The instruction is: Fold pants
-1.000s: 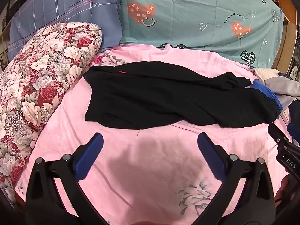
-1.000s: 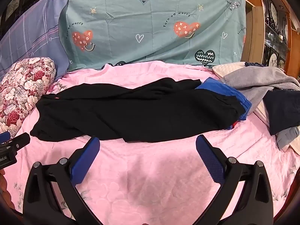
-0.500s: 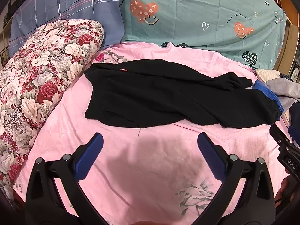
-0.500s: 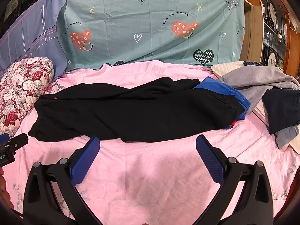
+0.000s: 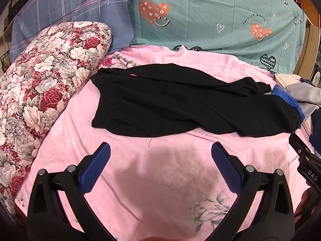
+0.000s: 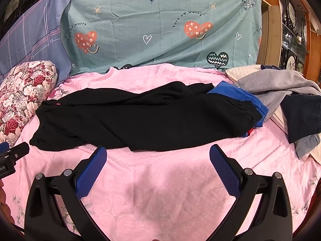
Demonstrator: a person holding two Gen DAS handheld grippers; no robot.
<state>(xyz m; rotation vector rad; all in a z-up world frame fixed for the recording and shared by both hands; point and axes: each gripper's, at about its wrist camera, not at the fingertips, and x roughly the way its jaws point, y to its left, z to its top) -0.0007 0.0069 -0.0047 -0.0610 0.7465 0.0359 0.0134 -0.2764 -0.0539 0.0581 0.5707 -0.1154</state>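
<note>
Your left gripper (image 5: pixel 160 150) and your right gripper (image 6: pixel 158 153) both hover above the pink sheet (image 6: pixel 160 190) with fingers spread wide and grasping nothing. The black pants (image 6: pixel 140 118) lie stretched across the bed just beyond them, waist near the floral pillow (image 5: pixel 40 84), cuffs on a blue garment (image 6: pixel 240 98).

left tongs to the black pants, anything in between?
Nothing solid. In the left wrist view only bare pink bedsheet lies between the open left tongs and the near hem of the black pants, apart from a loose dark thread hanging from that hem.
</note>
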